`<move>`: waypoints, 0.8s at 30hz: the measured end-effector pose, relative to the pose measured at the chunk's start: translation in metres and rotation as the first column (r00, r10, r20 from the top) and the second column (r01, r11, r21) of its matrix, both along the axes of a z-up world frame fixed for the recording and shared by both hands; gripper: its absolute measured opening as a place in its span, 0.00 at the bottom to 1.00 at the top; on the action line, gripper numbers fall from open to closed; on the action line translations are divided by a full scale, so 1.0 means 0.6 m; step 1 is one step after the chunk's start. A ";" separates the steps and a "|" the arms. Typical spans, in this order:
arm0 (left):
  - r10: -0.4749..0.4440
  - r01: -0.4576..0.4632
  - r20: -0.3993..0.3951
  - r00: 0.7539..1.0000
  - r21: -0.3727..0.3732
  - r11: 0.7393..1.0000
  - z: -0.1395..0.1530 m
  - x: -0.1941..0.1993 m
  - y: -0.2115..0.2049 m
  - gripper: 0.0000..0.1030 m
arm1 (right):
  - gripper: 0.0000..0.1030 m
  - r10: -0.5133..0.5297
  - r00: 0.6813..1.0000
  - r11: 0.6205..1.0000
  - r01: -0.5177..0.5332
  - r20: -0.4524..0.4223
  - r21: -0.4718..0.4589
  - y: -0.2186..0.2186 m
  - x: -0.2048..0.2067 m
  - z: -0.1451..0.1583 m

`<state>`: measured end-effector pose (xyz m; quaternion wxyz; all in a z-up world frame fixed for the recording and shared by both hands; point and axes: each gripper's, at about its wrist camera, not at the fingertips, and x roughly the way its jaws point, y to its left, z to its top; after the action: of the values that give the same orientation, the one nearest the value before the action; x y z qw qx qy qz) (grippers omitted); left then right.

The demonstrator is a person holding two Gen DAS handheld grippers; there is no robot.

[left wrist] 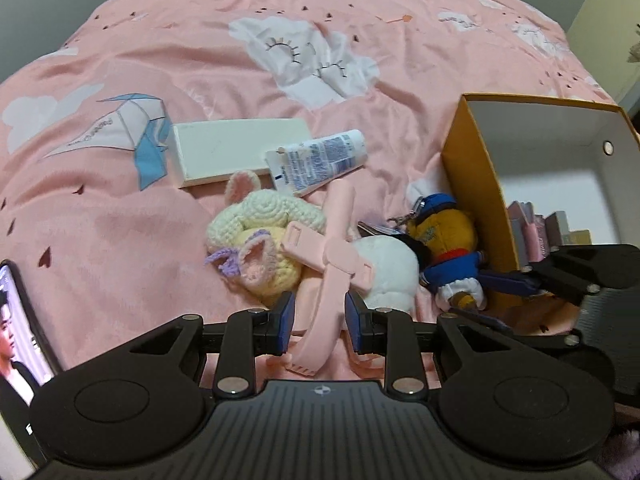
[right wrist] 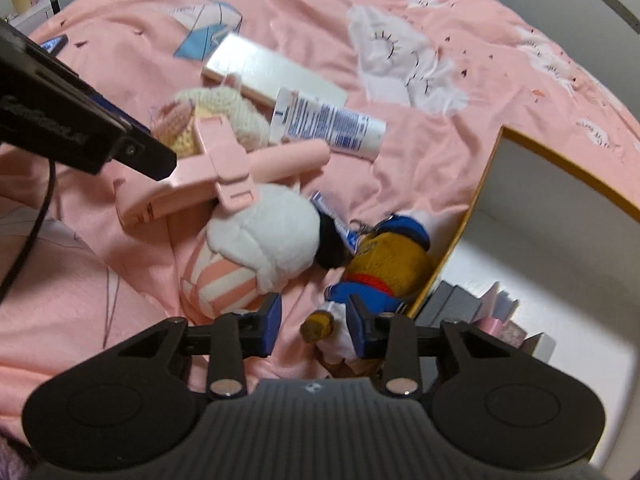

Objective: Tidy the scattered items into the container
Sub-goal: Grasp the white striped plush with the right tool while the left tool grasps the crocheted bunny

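My left gripper (left wrist: 320,320) is shut on a pink plastic clip stand (left wrist: 320,264), which hangs over a white plush (left wrist: 384,264). The right wrist view shows the same stand (right wrist: 224,156) raised above that plush (right wrist: 264,232). My right gripper (right wrist: 316,320) stands open around the leg of a doll (right wrist: 392,260) with a yellow head and blue clothes. Its right pad touches the leg and the left pad stands apart. The doll lies against the outer wall of the yellow box (right wrist: 560,164) with a white inside (left wrist: 472,152).
On the pink bedsheet lie a crochet bunny (left wrist: 260,224), a white tube (left wrist: 316,160) and a flat white box (left wrist: 236,148). Several small boxes (left wrist: 536,232) stand inside the container. A lit phone (left wrist: 20,320) sits at the left edge.
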<state>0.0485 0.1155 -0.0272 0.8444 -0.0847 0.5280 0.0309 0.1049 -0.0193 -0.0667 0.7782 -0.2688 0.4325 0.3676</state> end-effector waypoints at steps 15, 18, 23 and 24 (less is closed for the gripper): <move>-0.078 0.079 0.033 0.996 -0.016 0.997 -0.006 0.003 -0.016 0.32 | 0.45 -0.042 0.965 0.983 0.087 -0.258 0.165 0.004 0.040 -0.013; -0.049 0.049 0.065 0.997 0.008 0.999 0.009 0.004 0.003 0.38 | 0.51 -0.041 0.957 0.976 0.101 -0.288 0.195 0.012 0.049 -0.009; -0.035 0.028 0.059 0.998 0.111 0.993 0.013 0.013 0.025 0.50 | 0.54 -0.065 0.935 0.979 0.128 -0.348 0.161 0.039 0.063 -0.017; -0.034 0.028 0.047 0.998 0.125 0.992 0.009 0.015 0.028 0.50 | 0.54 -0.064 0.934 0.981 0.124 -0.350 0.152 0.043 0.064 -0.021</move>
<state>0.0576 0.1321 -0.0219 0.8611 -0.0245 0.5056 0.0483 0.1432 0.0068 -0.0791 0.7275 -0.1116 0.5409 0.4070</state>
